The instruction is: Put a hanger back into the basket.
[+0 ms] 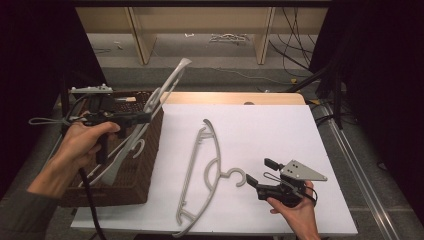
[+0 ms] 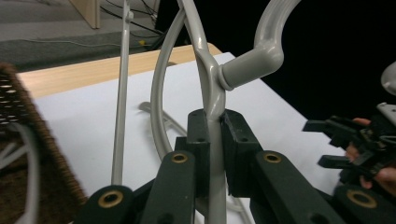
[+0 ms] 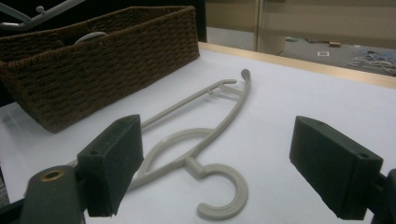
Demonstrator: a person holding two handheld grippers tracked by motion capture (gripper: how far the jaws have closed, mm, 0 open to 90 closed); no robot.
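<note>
Clamping a grey hanger [image 2: 212, 100] at its neck, left gripper [image 1: 142, 118] holds it tilted over the basket [image 1: 145, 165]. Right gripper [image 1: 259, 173], jaws apart, rests just beside a second hanger [image 1: 202, 175] lying flat on the white table [image 1: 280, 130].

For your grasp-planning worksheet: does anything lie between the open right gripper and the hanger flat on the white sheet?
Nothing visible does. The right gripper sits open just right of the flat hanger's hook, with only bare white sheet between them.
</note>
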